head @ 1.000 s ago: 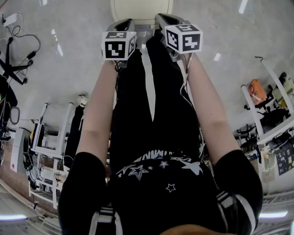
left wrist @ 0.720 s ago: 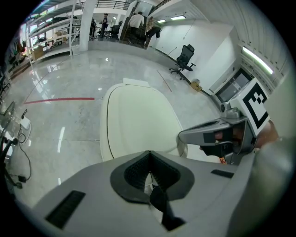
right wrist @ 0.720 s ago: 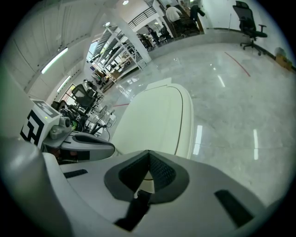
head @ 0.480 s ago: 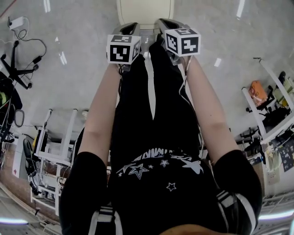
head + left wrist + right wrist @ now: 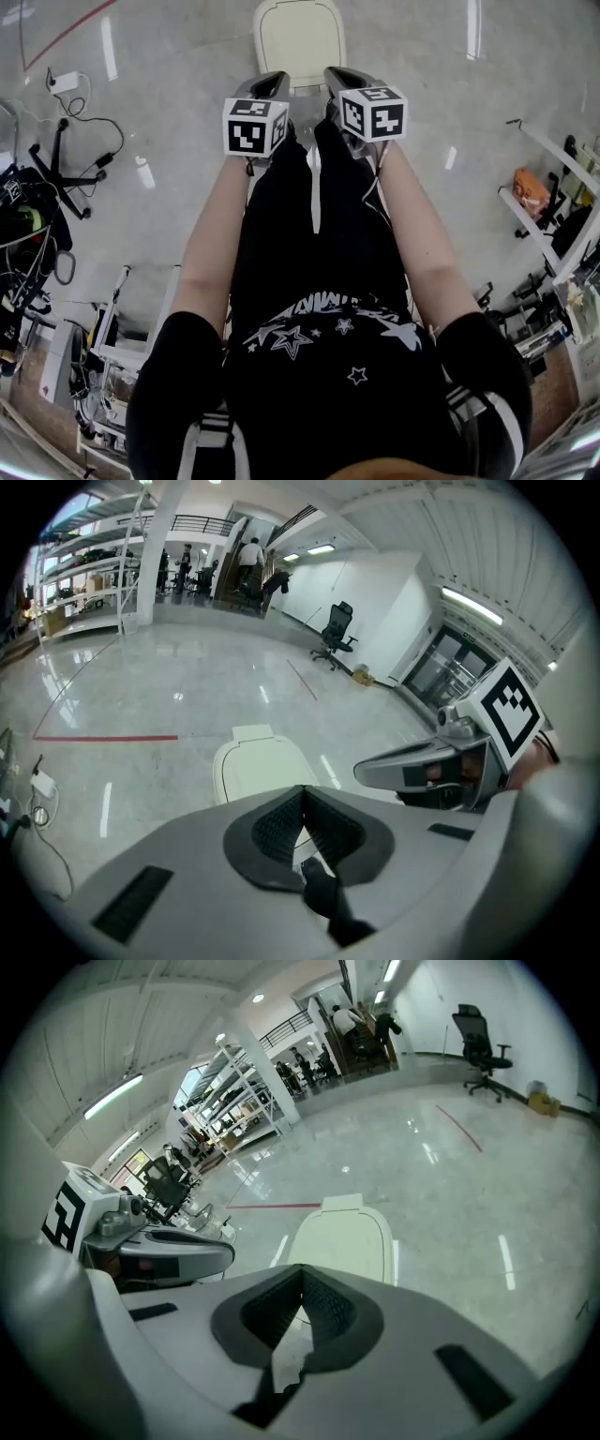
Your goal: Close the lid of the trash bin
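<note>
The head view shows the left tool [image 5: 270,82] and right tool [image 5: 339,79] side by side, near the cream trash bin [image 5: 300,37] on the floor [image 5: 169,112]. Only the gripper views show each tool's jaws pressed together on nothing, and the bin's lid [image 5: 342,1238] lying down flat.

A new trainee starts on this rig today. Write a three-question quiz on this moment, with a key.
1. Where does the trash bin stand?
A. On the floor, ahead of both hand-held grippers.
B. On a shelf at the left.
C. Between the two hand-held grippers, touching both.
2. Fill in: the jaws of the left hand-held gripper and of the right hand-held gripper are ___, with nothing between them.
3. True or false: the right hand-held gripper is clamped on the trash bin.

Key: 1 A; 2 together; 3 false.
</note>
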